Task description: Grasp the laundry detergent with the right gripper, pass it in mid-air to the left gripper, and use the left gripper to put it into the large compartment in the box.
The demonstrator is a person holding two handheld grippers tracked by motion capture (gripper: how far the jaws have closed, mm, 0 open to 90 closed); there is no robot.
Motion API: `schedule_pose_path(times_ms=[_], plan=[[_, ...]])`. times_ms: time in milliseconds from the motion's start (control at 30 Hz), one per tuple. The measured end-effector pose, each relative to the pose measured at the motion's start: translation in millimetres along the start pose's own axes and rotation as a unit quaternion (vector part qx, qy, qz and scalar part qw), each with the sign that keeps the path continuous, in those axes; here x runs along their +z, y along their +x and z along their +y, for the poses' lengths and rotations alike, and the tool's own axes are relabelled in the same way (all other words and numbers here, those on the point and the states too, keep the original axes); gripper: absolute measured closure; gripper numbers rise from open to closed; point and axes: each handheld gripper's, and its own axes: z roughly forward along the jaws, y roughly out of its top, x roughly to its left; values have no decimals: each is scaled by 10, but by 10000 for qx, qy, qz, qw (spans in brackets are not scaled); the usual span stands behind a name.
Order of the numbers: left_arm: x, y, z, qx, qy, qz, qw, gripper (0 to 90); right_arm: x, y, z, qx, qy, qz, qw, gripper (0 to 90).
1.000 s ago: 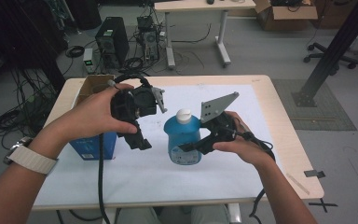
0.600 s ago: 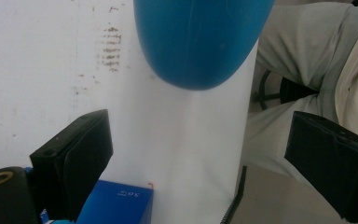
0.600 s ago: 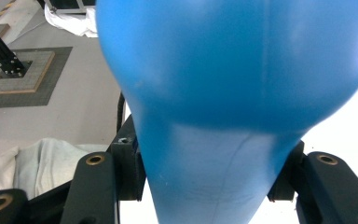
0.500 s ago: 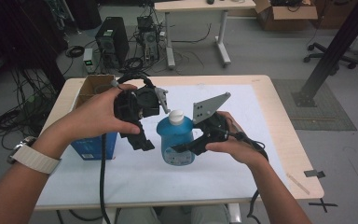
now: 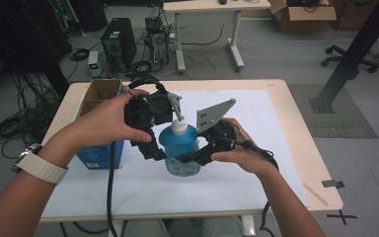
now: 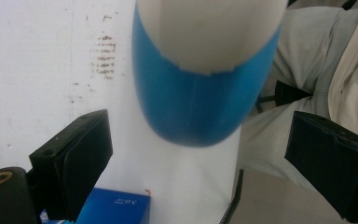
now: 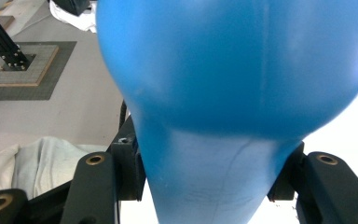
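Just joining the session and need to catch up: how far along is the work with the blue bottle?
Done: the right gripper is shut on the blue bottle and holds it above the table. In hand: the left gripper, jaws open, sits beside the bottle, its jaws either side of the blue body in the left gripper view. Left: the white cap looks untouched.

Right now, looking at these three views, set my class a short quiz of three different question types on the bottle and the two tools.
1. True or false: the right tool is shut on the blue plastic bottle with a white cap.
2. The left tool is: A) clamped on the cap, B) open beside the bottle, C) inside the brown cardboard box.
3. Fill in: the bottle is held above a table covered by a ______ sheet.

Key: 1 true; 2 B; 3 white.
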Motion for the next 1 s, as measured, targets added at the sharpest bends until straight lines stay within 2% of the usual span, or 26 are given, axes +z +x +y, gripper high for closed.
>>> schedule_pose_path(times_ms=[200, 1000], plan=[[0, 5, 41, 78, -11, -21, 10000, 74, 26, 18, 31, -49, 10, 38, 10000, 443], [56, 23, 109, 138, -80, -80, 9998, 72, 101, 31, 101, -82, -25, 160, 9998, 443]])
